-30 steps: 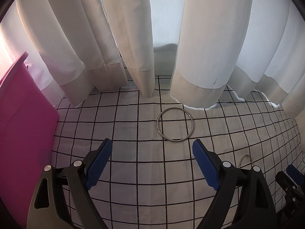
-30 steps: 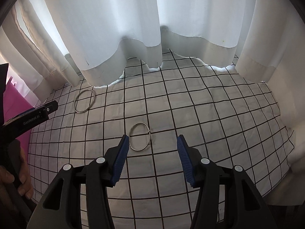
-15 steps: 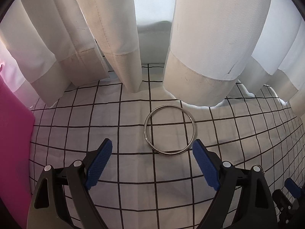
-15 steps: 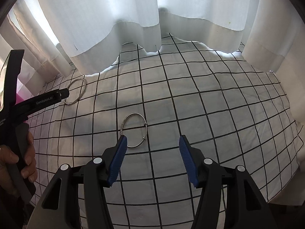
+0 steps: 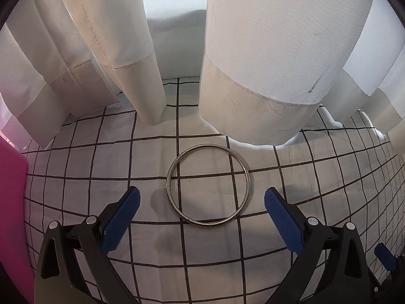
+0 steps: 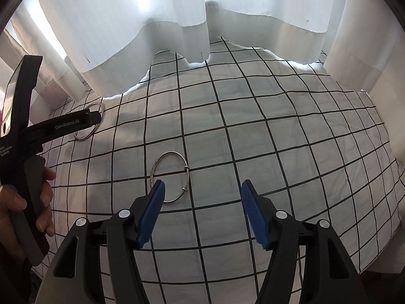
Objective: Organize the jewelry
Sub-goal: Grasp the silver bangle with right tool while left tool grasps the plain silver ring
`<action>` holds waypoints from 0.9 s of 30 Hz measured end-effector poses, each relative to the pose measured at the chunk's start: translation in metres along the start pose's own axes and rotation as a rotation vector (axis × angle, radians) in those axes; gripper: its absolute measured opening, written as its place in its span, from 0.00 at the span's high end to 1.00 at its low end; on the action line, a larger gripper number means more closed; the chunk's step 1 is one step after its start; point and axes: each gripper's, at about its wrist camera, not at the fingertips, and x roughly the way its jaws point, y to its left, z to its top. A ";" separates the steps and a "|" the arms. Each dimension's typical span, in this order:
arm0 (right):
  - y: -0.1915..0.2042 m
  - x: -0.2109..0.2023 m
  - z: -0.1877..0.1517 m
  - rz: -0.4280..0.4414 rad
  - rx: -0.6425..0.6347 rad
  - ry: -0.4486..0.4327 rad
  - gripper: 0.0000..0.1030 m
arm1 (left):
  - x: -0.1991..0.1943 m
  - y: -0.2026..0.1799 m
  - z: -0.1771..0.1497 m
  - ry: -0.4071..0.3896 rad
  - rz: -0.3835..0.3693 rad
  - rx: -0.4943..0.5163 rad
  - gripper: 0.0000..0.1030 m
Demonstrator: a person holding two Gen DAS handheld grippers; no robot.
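Observation:
A plain silver bangle [image 5: 169, 174] lies flat on the white, black-gridded cloth [image 5: 88, 197]. My left gripper [image 5: 201, 217] is open and empty, its blue pads just short of the bangle on either side. In the right wrist view the same bangle [image 6: 86, 136] shows at far left, partly behind the left gripper's finger. A thinner silver bangle with wire knots [image 6: 186, 168] lies just ahead of my right gripper [image 6: 202, 215], near its left pad. The right gripper is open and empty.
White curtains [image 5: 253, 63] hang down onto the cloth right behind the plain bangle. A pink box [image 5: 10, 202] stands at the left edge. The person's hand [image 6: 15, 202] holds the left gripper. The cloth drops off at the right [image 6: 379, 228].
My left gripper has moved forward toward the plain bangle, which now lies close between its pads. My right gripper has edged toward the knotted bangle. Both stay open.

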 end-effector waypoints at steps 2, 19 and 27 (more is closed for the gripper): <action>0.001 0.003 0.000 0.000 -0.001 0.006 0.41 | 0.006 -0.002 0.001 0.006 -0.002 0.002 0.06; 0.025 0.026 0.006 0.030 -0.057 0.044 0.37 | 0.016 -0.018 0.008 -0.021 0.002 0.032 0.06; 0.036 0.036 0.010 -0.051 -0.126 0.019 0.28 | 0.021 -0.015 0.014 -0.045 0.000 0.036 0.05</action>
